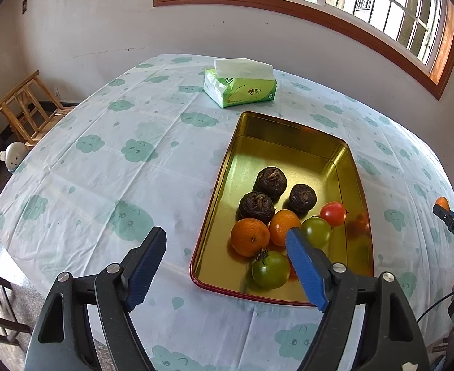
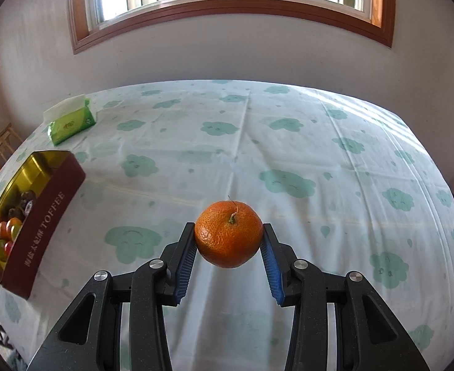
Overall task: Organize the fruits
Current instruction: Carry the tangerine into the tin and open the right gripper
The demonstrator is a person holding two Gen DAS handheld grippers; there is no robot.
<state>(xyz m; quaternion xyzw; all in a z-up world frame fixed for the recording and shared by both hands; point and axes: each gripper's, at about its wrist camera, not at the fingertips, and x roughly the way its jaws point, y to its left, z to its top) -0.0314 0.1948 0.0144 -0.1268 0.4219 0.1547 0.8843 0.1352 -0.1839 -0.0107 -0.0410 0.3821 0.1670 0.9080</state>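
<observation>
Cloud-print table (image 2: pixel 288 142): my right gripper (image 2: pixel 228 241) jaws clamp a tangerine (image 2: pixel 228 234) lifted clear, bound for the toffee tin (image 2: pixel 45 213) at left edge; left gripper (image 1: pixel 227 247) jaws wide, empty above it.

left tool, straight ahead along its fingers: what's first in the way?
Most likely the near end of the gold tin, at the green tomato and the orange beside it. The left tool stands open and empty, angled down toward them. Depth is unclear, so it might meet the tin's near rim first.
</observation>
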